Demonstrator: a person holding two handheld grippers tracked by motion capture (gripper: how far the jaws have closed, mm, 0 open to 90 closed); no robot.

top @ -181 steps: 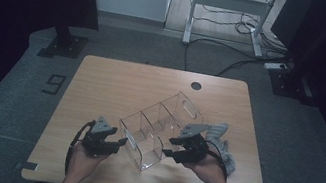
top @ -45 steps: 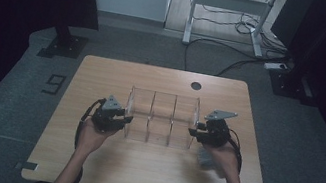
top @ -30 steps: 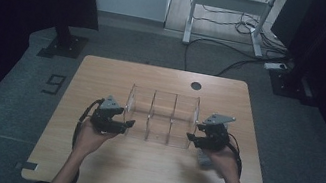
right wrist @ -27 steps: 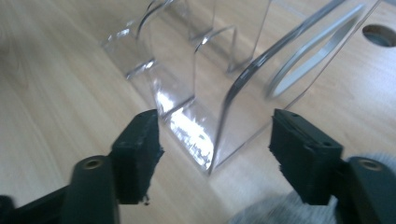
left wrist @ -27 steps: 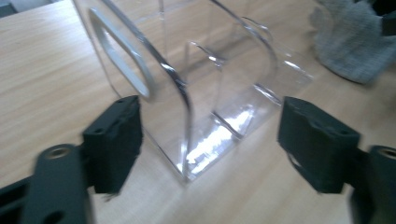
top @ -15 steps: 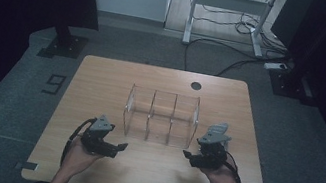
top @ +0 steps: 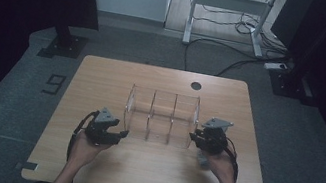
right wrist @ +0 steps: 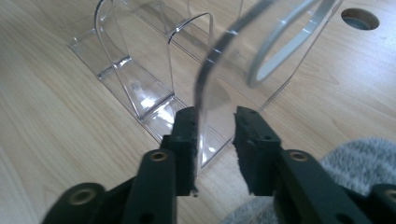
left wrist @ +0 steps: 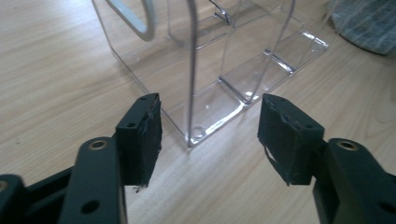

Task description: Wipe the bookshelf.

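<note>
A clear plastic organizer (top: 161, 116) with three compartments stands on the wooden table (top: 101, 85), parallel to its front edge. My left gripper (top: 120, 134) sits just off its left end. In the left gripper view the jaws (left wrist: 210, 135) stand wide apart and have just been closing, with the near corner of the end wall (left wrist: 190, 70) ahead of the pads, untouched. My right gripper (top: 192, 136) is at the right end. Its jaws (right wrist: 215, 140) have just been closing and straddle the right end wall (right wrist: 205, 84), with a gap still showing beside one pad.
A round cable hole (top: 196, 85) lies in the table behind the organizer. Grey fabric (right wrist: 355, 158) lies on the table by the right hand. Bare wood stretches left of the organizer and along the front edge.
Half a second ago both hands were nearer the front edge; they have moved forward to the organizer's ends. The organizer has stayed where it was.
</note>
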